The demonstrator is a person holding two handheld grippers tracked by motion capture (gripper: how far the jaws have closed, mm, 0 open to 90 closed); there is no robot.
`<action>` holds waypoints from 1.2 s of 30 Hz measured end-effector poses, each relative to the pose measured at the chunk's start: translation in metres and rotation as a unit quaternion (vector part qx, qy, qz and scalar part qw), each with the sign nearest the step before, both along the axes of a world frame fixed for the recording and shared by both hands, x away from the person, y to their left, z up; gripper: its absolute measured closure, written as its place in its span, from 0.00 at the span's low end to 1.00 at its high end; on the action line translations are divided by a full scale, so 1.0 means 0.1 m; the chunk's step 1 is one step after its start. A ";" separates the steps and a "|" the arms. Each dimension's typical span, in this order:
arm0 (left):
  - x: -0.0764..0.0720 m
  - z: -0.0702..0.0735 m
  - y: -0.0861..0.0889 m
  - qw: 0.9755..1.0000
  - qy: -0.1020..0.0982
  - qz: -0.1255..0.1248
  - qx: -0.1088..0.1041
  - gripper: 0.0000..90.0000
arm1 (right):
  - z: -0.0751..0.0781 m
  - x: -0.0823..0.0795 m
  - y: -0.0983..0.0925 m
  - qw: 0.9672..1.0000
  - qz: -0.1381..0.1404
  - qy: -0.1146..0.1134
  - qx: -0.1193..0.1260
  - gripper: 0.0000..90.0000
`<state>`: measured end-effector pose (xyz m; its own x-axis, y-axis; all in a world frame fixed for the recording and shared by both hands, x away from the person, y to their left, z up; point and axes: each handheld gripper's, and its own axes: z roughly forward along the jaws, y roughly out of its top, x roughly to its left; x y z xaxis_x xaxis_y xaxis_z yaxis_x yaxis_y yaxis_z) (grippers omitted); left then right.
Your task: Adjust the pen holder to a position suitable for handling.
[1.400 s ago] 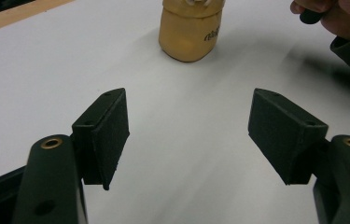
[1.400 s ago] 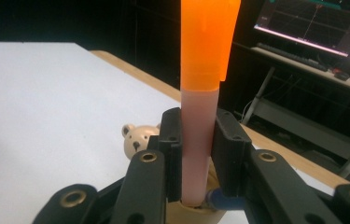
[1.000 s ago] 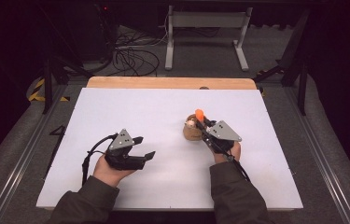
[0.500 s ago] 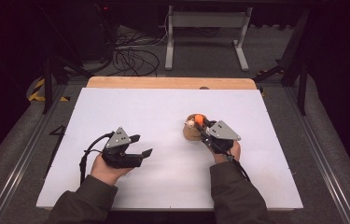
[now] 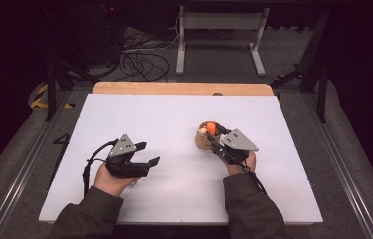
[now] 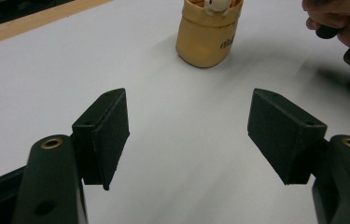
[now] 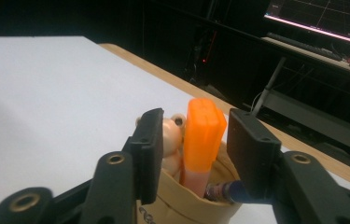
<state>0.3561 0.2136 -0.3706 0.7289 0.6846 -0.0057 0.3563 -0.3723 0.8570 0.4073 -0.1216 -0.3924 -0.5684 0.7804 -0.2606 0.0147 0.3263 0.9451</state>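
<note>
Since the right tool has just been opening, its jaws flank the orange marker in the tan pouch without pressing; withdrawing crooked could snag it and topple the pouch on the surface. Left tool gapes wide, empty.

Between my black jaws stands an orange marker in a tan pouch, on the white table.
</note>
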 end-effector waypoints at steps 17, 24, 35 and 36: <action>0.02 0.02 0.08 1.000 -0.002 0.011 0.000 0.29 | 0.12 -0.16 0.29 0.998 0.053 0.019 0.035 0.41; 0.03 0.03 0.13 1.000 -0.001 0.024 -0.005 0.25 | 0.09 -0.19 0.44 0.995 0.080 0.045 0.035 0.31; 0.04 0.08 0.21 0.999 -0.011 0.043 -0.005 0.20 | 0.05 -0.24 0.65 0.991 0.111 0.075 0.026 0.20; 0.03 0.08 0.21 0.999 -0.011 0.045 -0.009 0.20 | 0.04 -0.25 0.67 0.990 0.114 0.077 0.025 0.19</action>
<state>0.3596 0.2344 -0.3622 0.6646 0.7472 -0.0042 0.3692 -0.3235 0.8712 0.3827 -0.0547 -0.3880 -0.7612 0.6372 -0.1210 0.0912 0.2898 0.9527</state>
